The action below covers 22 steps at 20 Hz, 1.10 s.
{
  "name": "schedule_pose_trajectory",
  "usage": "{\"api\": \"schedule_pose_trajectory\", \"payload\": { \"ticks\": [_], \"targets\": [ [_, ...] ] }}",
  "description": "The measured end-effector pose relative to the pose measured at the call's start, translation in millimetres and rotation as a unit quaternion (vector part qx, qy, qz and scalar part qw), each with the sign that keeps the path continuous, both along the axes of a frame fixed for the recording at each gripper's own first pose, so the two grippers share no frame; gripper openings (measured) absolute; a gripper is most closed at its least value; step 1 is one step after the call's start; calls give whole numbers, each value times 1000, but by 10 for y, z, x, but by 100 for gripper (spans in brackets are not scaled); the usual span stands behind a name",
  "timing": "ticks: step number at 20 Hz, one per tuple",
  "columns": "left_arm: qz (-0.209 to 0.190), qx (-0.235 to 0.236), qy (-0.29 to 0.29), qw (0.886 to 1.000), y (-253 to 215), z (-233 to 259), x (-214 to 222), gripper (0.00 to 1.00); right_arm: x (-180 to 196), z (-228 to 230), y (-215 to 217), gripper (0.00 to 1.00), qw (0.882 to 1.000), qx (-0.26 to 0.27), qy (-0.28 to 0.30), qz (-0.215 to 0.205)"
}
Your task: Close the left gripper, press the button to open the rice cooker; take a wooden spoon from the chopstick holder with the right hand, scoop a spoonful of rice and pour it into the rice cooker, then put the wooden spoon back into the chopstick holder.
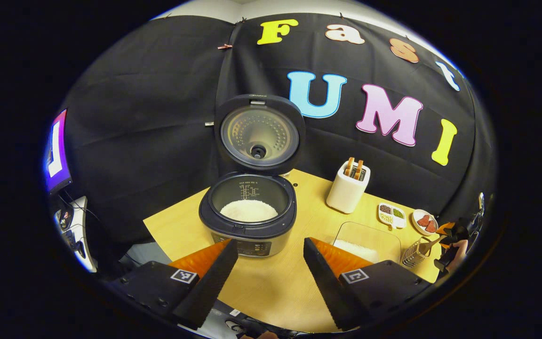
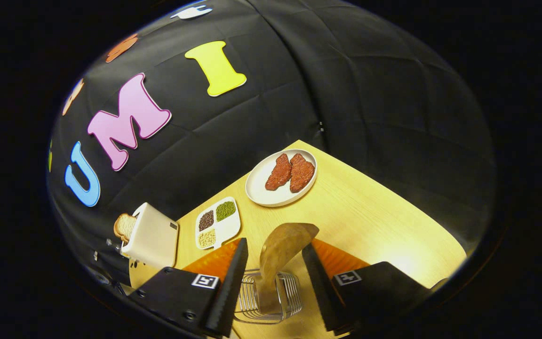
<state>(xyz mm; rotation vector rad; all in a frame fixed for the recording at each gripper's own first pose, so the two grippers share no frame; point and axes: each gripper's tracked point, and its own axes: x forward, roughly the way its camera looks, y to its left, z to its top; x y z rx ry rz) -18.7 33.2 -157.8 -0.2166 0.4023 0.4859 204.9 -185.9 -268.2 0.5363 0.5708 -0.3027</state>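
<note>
Wooden spoon (image 2: 281, 249) stands in the wire chopstick holder (image 2: 266, 296), between the right gripper (image 2: 273, 282)'s parted fingers, apparently released. Left gripper (image 1: 266, 268) open too, near the open rice cooker (image 1: 252, 212). Risk: withdrawing fingers snag the holder, toppling it.

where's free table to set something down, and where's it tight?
Free: the table in front of the rice cooker, and the right corner beyond the meat plate. Tight: the row of toaster, divided dish, meat plate, clear rice box and wire holder.
</note>
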Motion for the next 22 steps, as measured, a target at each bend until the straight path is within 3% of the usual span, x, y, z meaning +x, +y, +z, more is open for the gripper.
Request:
{"api": "schedule_pose_trajectory", "payload": {
  "ticks": [1,2,3,4,5,8,9,18,22],
  "targets": [
    [-1,0,1,1000,-35,-39,-6,95,-3,-26,12,68,1000,5,5,-1],
    [-3,1,2,1000,-61,-56,10,92,-11,-43,4,54,1000,6,10,-2],
    [-6,2,3,1000,-97,-63,25,95,2,-42,-5,49,1000,7,10,-3],
    [-10,4,3,1000,-136,-88,28,95,23,-44,16,36,1000,14,9,-2],
    [-14,6,5,1000,-172,-100,33,95,11,-37,41,36,1000,21,11,-2],
    [-25,7,6,1000,-277,-138,49,96,40,-11,111,17,999,39,10,2],
    [-28,6,7,1000,-302,-152,54,96,22,29,137,21,999,37,7,5],
    [-52,0,-9,999,-243,-132,11,96,-10,939,307,18,996,-5,-82,23],
    [-67,9,-16,998,-60,-144,-40,95,-170,1367,568,18,992,0,-116,39]
  ]
}}
